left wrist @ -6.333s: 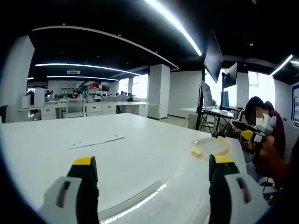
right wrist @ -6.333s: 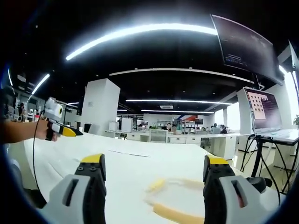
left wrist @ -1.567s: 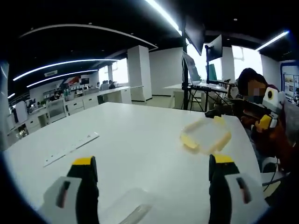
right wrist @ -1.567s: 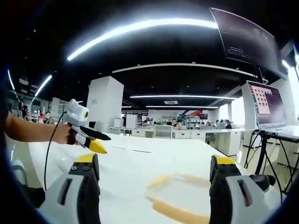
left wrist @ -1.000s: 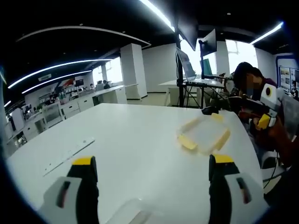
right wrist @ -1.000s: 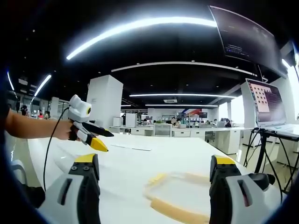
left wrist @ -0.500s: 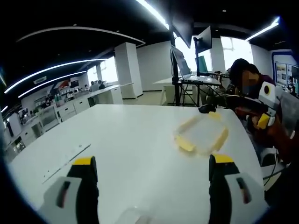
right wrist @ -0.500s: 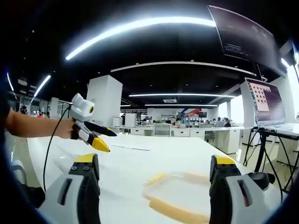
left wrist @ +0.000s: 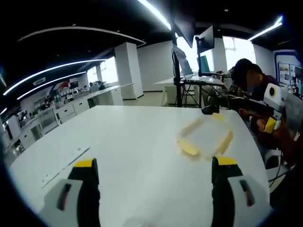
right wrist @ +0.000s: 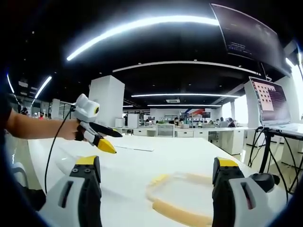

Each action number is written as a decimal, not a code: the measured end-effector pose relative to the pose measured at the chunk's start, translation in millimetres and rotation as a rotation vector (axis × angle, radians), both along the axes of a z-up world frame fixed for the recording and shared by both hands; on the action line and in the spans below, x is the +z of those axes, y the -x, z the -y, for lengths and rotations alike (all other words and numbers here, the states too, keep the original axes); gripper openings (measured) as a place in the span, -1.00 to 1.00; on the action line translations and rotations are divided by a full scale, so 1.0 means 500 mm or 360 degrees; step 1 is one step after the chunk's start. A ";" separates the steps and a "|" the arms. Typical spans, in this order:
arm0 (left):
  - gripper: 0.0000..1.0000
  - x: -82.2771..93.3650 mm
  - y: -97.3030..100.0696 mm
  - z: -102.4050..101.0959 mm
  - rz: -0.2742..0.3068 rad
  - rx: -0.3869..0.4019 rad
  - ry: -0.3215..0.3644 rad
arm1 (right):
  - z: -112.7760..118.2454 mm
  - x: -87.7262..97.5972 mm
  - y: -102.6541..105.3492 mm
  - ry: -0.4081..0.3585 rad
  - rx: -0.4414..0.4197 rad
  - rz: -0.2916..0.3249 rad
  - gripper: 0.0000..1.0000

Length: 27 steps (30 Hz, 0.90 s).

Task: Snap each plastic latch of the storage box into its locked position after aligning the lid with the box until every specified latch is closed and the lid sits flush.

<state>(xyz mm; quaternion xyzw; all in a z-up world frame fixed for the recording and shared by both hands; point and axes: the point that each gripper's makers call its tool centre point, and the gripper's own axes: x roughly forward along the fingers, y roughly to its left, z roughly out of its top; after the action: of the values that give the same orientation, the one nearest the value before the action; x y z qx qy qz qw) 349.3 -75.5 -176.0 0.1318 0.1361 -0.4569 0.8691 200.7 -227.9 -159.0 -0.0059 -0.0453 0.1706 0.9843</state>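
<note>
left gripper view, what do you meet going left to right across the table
flat white strip → clear lid with yellow latches → right gripper held at the table's far right edge

Lid (left wrist: 205,135) clear w/ yellow latches, table (left wrist: 128,142) white, gripper tips yellow.

no legible text anywhere

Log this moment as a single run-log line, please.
left gripper: open, above table | right gripper: open, holding nothing | lid: flat on table, yellow latches, untouched | ruler: on table
</note>
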 end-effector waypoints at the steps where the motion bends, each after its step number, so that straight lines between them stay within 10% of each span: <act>1: 0.99 0.000 -0.001 0.001 -0.0001 0.0000 0.0001 | 0.000 0.001 0.000 0.0001 -0.0001 0.0001 1.00; 27: 0.99 -0.030 -0.004 0.034 -0.0045 -0.0028 -0.0004 | 0.007 -0.006 -0.002 -0.0021 -0.0002 -0.0005 0.99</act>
<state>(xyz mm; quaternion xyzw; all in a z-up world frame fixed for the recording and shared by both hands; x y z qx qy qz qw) 351.3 -92.5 -190.8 0.1275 0.1478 -0.4662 0.8629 201.7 -231.4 -162.1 0.0008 -0.0449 0.1698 0.9844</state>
